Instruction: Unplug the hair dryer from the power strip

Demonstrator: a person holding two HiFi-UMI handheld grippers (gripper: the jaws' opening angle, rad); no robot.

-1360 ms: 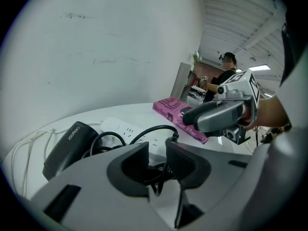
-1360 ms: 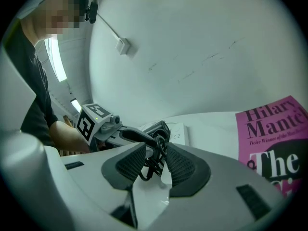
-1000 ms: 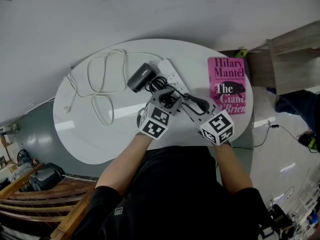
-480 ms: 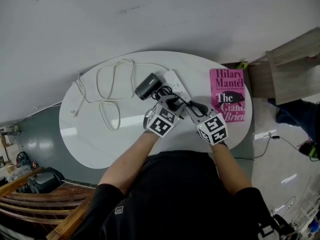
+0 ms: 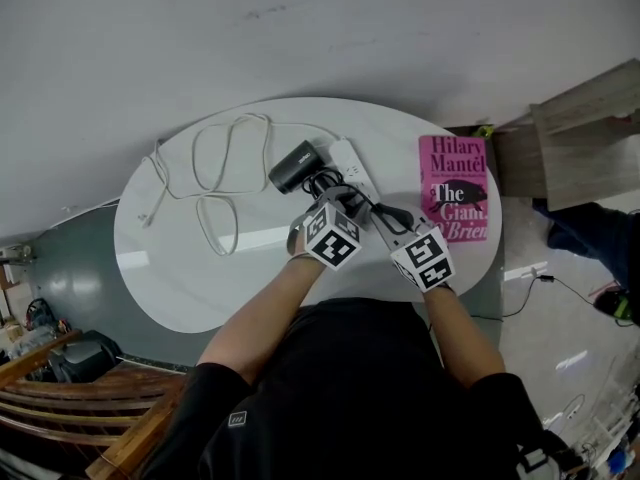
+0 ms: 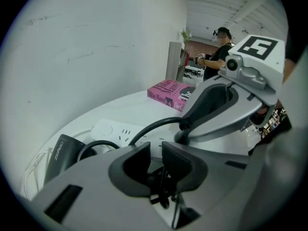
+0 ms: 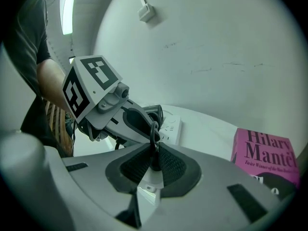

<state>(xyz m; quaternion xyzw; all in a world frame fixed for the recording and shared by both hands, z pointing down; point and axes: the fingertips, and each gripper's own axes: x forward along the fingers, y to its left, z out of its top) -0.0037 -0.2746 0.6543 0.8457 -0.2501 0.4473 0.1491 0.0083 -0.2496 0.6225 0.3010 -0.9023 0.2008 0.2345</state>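
Head view: hair dryer [image 5: 297,166] lies on its side on the white oval table [image 5: 180,278], just beside the far end of the white power strip [image 5: 348,156]. Pink book [image 5: 456,183] lies flat to the right of the strip, apart from it.

Your right gripper [image 7: 153,153]: jaws pressed together on the dryer's black cord [image 7: 154,138], which rises in a narrow loop from between the pads.

Your left gripper [image 6: 155,153]: jaws drawn close, a slim gap at the tips, with loops of the same cord bunched between the pads lower down; it reads as clamped on the cord.

Both grippers sit close together over the near end of the strip, tips almost meeting. The plug cannot be made out in any view, so you cannot tell whether it sits in a socket.
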